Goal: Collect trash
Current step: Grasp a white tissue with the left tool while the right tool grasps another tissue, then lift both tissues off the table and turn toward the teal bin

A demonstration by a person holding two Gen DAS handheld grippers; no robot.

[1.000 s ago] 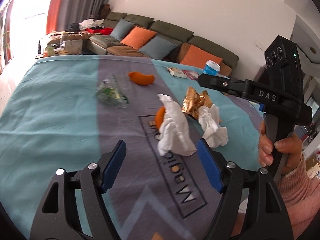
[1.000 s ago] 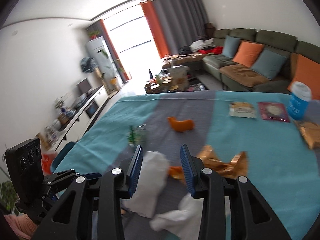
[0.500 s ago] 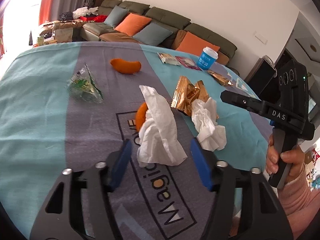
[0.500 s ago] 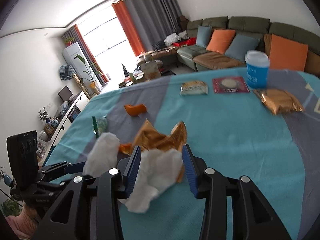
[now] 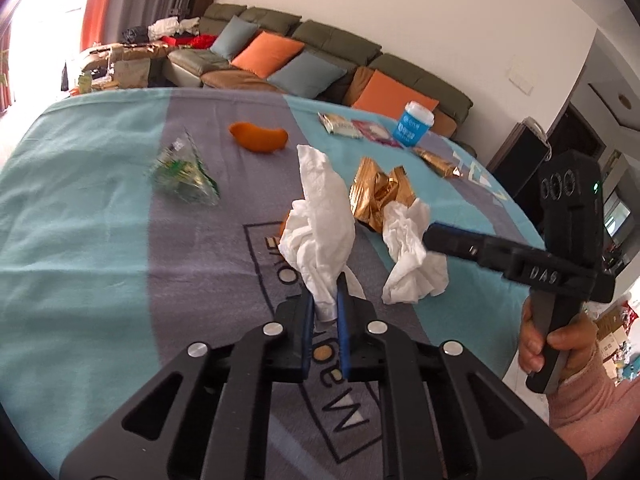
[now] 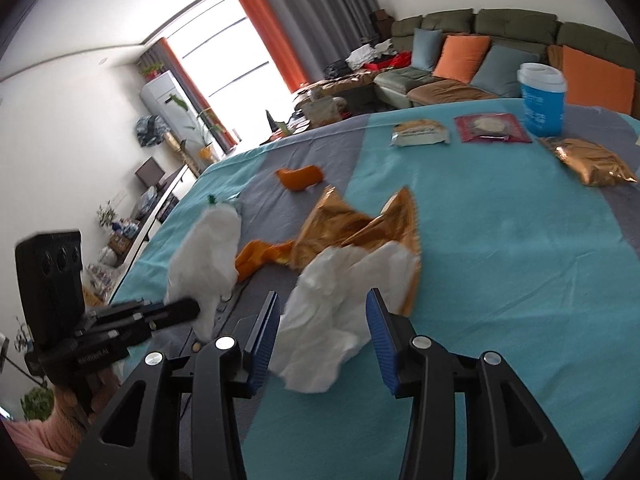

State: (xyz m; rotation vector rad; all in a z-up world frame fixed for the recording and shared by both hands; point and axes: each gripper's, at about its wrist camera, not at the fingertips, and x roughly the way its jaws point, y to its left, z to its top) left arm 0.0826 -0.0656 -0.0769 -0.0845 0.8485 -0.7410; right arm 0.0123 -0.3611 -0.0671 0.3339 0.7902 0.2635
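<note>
Your left tool (image 5: 323, 307) is clamped on the tall white crumpled tissue (image 5: 320, 216). Your right tool (image 6: 320, 338) stands half open around the second white crumpled tissue (image 6: 340, 300) on the table (image 6: 520, 280), pads not touching it.

Bright daylight from the blown-out window (image 6: 224, 60); fisheye-bent edges, slight motion blur.

Both wrist views look steeply down, close, sharing the tissues (image 5: 320, 236).

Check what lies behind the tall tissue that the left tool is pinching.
Behind the tall tissue, an orange peel shows beside it in the right wrist view. A torn gold wrapper lies further right. How far the peel extends under the tissue is covered.
</note>
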